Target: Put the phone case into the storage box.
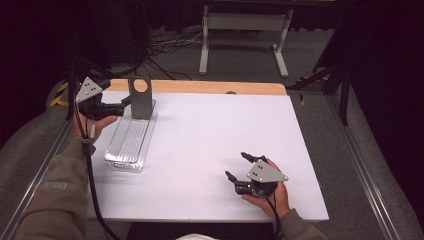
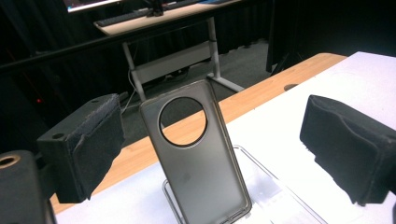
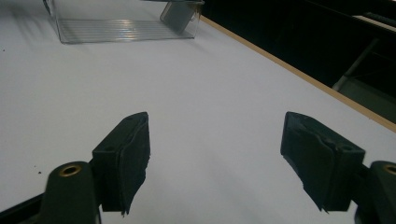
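A smoky grey phone case with a round camera hole stands upright, leaning in the far end of a clear ribbed tray. My left gripper hovers just left of the case, pointing at it. In the left gripper view the case shows between the two padded jaws of the left gripper, which stand wide apart and clear of it. My right gripper rests low over the white table at the front right, open, with nothing between its jaws. The right gripper view looks past that gripper at the tray and the case far off.
The white tabletop has a wooden strip along its far edge. Beyond it stand the pale legs of a desk on a dark floor with cables. Metal rails run along both table sides.
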A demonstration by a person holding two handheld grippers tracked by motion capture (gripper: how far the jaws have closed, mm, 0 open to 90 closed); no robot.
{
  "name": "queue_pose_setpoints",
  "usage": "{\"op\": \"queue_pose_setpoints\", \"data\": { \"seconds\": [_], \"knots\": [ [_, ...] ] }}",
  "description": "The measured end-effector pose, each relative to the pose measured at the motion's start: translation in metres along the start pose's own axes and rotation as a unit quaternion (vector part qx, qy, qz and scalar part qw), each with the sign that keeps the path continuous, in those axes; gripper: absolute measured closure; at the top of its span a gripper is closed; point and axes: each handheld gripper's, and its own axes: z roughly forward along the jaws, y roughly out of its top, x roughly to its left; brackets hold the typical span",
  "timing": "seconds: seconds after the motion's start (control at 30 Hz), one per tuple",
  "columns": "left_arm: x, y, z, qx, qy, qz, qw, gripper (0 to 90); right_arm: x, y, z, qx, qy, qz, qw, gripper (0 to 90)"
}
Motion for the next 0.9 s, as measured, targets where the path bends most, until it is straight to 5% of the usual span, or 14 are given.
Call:
{"op": "queue_pose_setpoints", "data": {
  "seconds": [0.17,0.9],
  "knots": [
    [-0.008,0.001,-0.005,-0.020,-0.010,0.000,0.9997,7.6,-0.004,0.000,-0.001,-0.005,-0.002,0.005,1.0000,24.4],
    [-0.039,-0.004,-0.022,-0.043,-0.047,0.008,0.9979,6.3,-0.007,0.001,-0.003,-0.013,-0.015,0.010,0.9997,21.8]
  ]
}}
